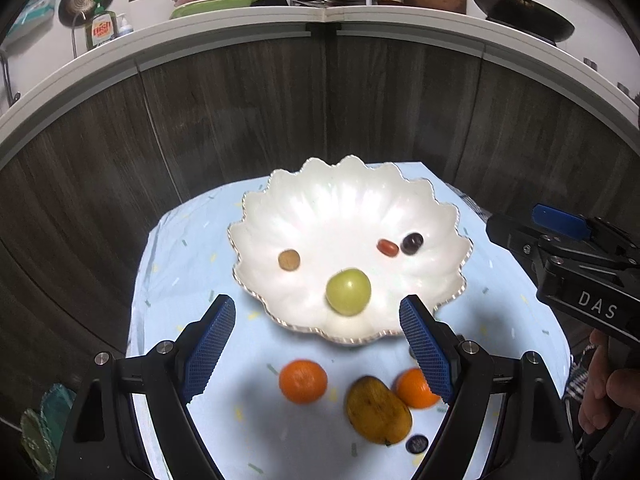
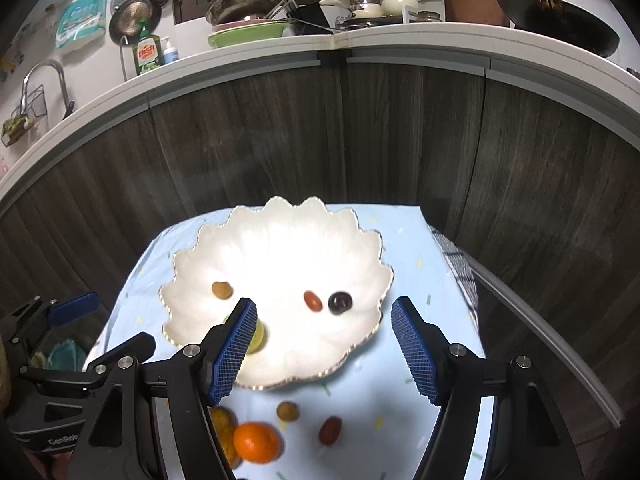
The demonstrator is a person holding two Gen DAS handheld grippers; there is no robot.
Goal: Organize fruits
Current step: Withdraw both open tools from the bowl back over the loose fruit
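Both of my tools are free at this moment: the left hand-held gripper [image 1: 316, 344] stands released with nothing between its blue pads, and the right hand-held gripper [image 2: 324, 344] is likewise spread wide and empty, both angled down over the white scalloped bowl [image 1: 280, 196] that sits toward the far edge of the surface [image 1: 176, 240], which wears a pale blue cloth. In the bowl I count a green fruit [image 1: 348, 291] near its front rim, a small tan fruit [image 1: 289, 260] to the left, and a red oval fruit [image 1: 388, 248] touching or just beside a dark grape [image 1: 412, 243] on the right. Left out near the front edge of the surface are two oranges [image 1: 303, 381], a yellow-brown mango [image 1: 378, 410] against the right-hand orange, a dark grape [image 1: 416, 443] at the mango's near end, plus, in the right view, a small tan fruit [image 2: 288, 411] and a red oval fruit [image 2: 330, 431]. I judge the oranges firm and round, likely to roll, so I would take them across their widest middle; the mango looks ripe and softer, best pinched lightly across its narrow waist; the small ones are light, slick and easily crushed. The bowl looks like brittle ceramic, so fruit should be lowered, not dropped. Readable writing: "DAS" on the right tool's body, "GenRob" on the left one's, and "Dish" on the green bottle [image 2: 147, 53] on the counter behind.
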